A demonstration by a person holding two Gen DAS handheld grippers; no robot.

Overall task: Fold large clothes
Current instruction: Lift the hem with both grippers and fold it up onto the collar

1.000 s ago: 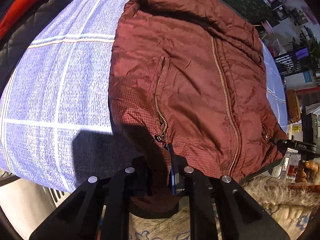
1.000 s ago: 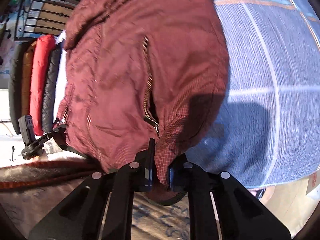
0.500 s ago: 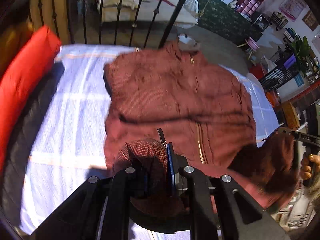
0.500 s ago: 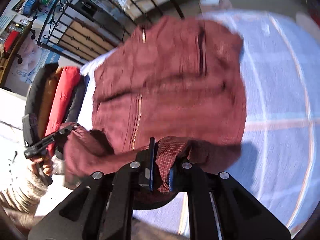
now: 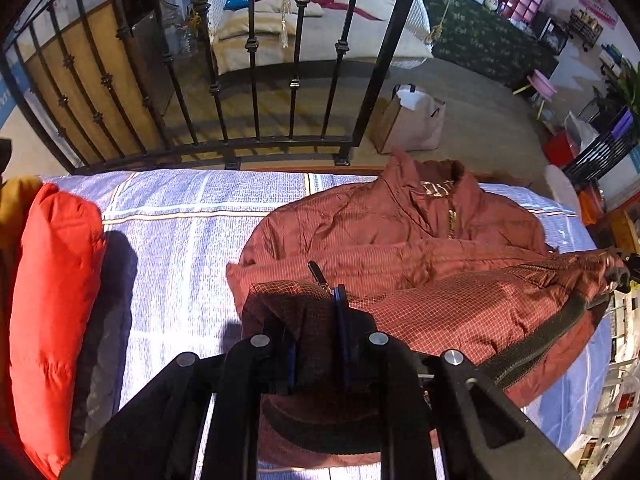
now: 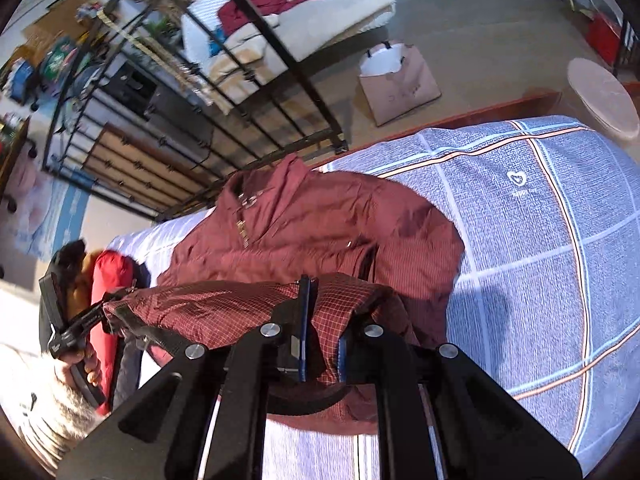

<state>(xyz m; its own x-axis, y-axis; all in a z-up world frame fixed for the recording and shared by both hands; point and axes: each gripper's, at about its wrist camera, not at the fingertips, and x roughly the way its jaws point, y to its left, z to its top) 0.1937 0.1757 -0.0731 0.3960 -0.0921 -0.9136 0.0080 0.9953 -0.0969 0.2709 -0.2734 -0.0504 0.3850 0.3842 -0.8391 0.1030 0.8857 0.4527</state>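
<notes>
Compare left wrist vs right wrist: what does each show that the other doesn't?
Left wrist only: the left gripper up close, jaws shut on the jacket hem.

Right wrist only: the right gripper shut on the hem, a heart logo on the bedspread, and the hand holding the left gripper.

Both: the maroon jacket, checked bedspread, red cushion, iron railing, paper bag.

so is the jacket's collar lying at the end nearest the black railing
Yes, the jacket has its collar at the bed edge beside the railing.

Black iron railing (image 5: 256, 92), perhaps carpeted floor (image 5: 472, 120) beyond.
</notes>
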